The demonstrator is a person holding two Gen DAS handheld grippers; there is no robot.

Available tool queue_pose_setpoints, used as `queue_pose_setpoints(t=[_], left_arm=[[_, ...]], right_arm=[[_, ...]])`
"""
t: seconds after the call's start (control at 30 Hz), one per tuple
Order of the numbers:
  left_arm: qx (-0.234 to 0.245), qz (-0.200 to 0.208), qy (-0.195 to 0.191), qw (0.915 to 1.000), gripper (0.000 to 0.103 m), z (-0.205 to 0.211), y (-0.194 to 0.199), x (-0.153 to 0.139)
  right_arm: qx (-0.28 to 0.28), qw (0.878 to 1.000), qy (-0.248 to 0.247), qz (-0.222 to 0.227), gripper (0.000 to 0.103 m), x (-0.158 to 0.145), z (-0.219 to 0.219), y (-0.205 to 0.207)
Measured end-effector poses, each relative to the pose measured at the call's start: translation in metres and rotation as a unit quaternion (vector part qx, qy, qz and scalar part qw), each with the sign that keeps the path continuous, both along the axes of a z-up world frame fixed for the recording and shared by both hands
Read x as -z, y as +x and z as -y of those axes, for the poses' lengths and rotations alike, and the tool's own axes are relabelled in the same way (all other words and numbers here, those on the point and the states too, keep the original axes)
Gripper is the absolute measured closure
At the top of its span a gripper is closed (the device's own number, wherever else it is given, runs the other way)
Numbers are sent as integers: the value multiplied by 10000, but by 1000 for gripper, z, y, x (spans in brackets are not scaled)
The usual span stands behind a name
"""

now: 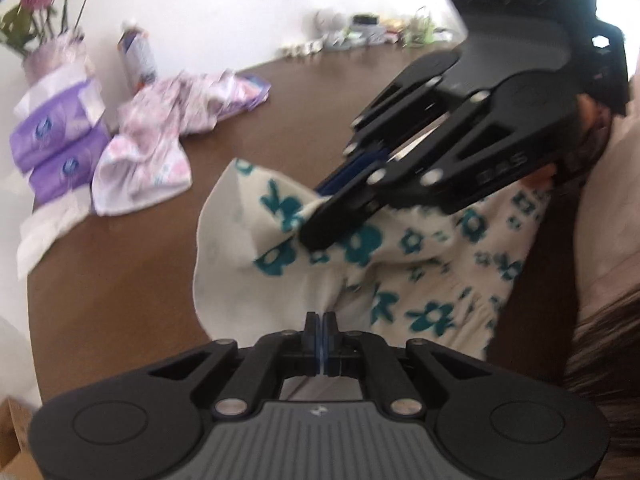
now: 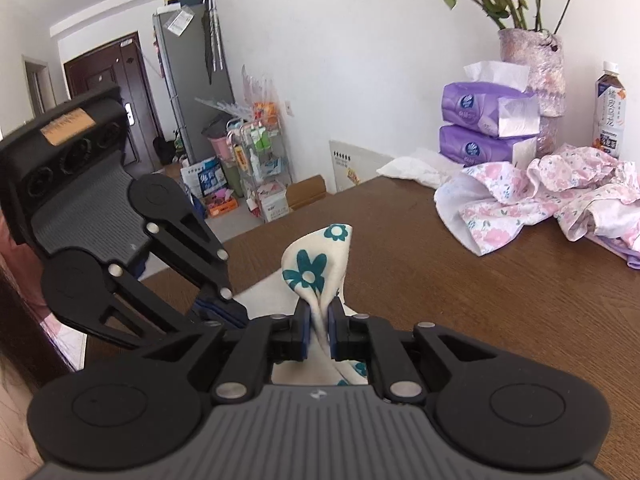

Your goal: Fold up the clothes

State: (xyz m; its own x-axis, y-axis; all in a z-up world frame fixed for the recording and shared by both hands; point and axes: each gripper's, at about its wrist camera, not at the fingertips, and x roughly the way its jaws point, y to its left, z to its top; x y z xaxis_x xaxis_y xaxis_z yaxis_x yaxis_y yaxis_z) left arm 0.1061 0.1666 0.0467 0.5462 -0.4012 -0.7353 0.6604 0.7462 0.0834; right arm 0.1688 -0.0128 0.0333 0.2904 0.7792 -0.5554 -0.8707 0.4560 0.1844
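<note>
A cream garment with teal flowers [image 1: 400, 264] lies bunched on the brown table [image 1: 120, 280] near its front edge. My left gripper [image 1: 321, 326] is shut, with a thin edge of this garment pinched at its tips. My right gripper [image 1: 316, 220] reaches in from the upper right and is shut on a raised fold of the same cloth. In the right wrist view a peak of the cream garment [image 2: 316, 264] stands up from between the right gripper's [image 2: 319, 320] fingers. The left gripper [image 2: 224, 316] sits close beside it on the left, its tips partly hidden.
A crumpled pink floral garment [image 2: 540, 196] lies further back on the table [image 2: 480, 300]. Behind it stand two purple tissue packs [image 2: 480, 112], a vase of flowers [image 2: 536, 64] and a drink bottle [image 2: 610, 108]. A person's hair [image 1: 600, 340] is at the right edge.
</note>
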Motion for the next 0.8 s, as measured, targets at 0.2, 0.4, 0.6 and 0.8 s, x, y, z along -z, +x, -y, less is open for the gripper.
queue_pose_setpoints(t=[0.2,0.4,0.6,0.8], left_arm=[[-268,-188,-29,9995,90,-7,0,9],[-1013,159,-911,9905,59,-40,-18,-14],[-1298,-8,-1869,9738,54,-50,-16,-21],[-1777,-591,-2261,9559,55,-45,16,-1]], right_arm=[[-103,9997,-229,-72,93,10,-8,-4],[-269,9989,-388,-36,80,16,-15,-11],[-223,9994,-190,190,61,1,-4,-22],[446,9987,51,234,58,-14,35,-28]])
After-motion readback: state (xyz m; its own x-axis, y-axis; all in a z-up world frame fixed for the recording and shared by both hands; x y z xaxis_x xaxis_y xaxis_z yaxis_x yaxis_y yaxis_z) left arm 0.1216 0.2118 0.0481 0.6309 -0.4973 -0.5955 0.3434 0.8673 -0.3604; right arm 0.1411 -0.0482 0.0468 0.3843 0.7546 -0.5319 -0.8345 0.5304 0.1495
